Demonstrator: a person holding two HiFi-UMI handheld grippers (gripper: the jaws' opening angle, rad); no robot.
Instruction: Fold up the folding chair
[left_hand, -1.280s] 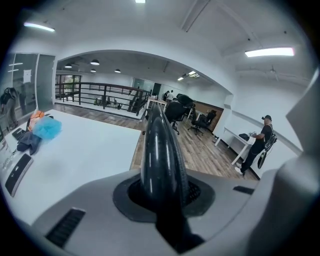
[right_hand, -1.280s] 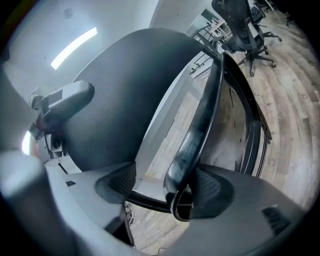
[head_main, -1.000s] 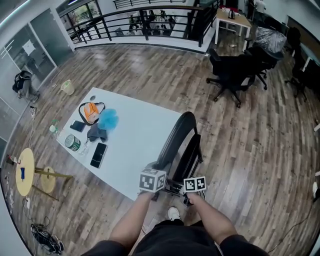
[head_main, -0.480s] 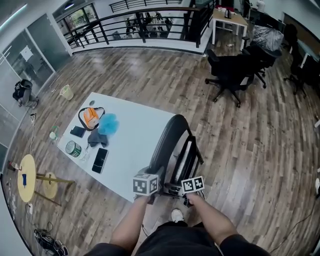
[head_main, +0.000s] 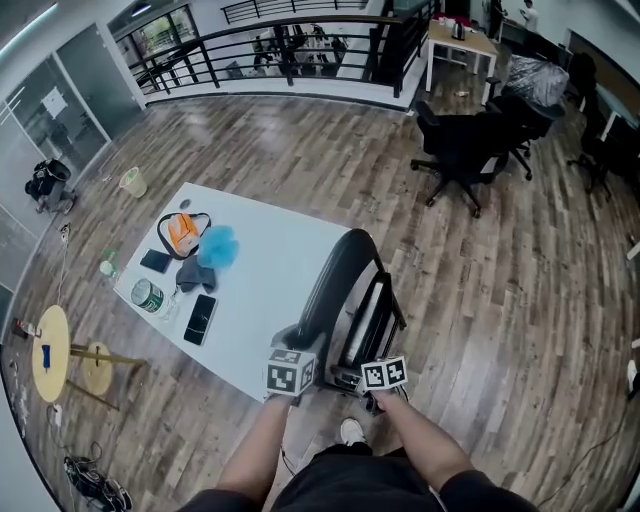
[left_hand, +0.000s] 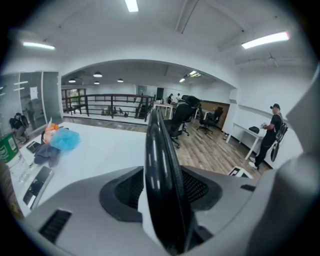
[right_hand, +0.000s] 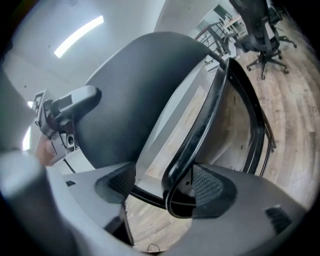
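The black folding chair (head_main: 338, 275) stands against the white table (head_main: 270, 290), with its seat tipped up close to the backrest. My left gripper (head_main: 300, 348) is at the backrest's near edge. In the left gripper view the backrest's edge (left_hand: 159, 160) stands between the jaws of the left gripper (left_hand: 162, 192), which are opening, with a sliver of gap beside the edge. My right gripper (head_main: 362, 380) is at the seat frame. The black frame tube (right_hand: 200, 135) passes between the wide jaws of the right gripper (right_hand: 162, 185), close to the right pad and apart from the left one.
On the table's far left lie a phone (head_main: 200, 318), a green can (head_main: 147, 297), a blue puff (head_main: 217, 243) and an orange bag (head_main: 182, 230). Black office chairs (head_main: 465, 150) stand at the back right. A railing (head_main: 280, 50) runs along the back. A yellow side table (head_main: 48, 350) stands at the left.
My left gripper has slid a little left and toward me along the backrest's edge. The right gripper has stayed at the seat frame.
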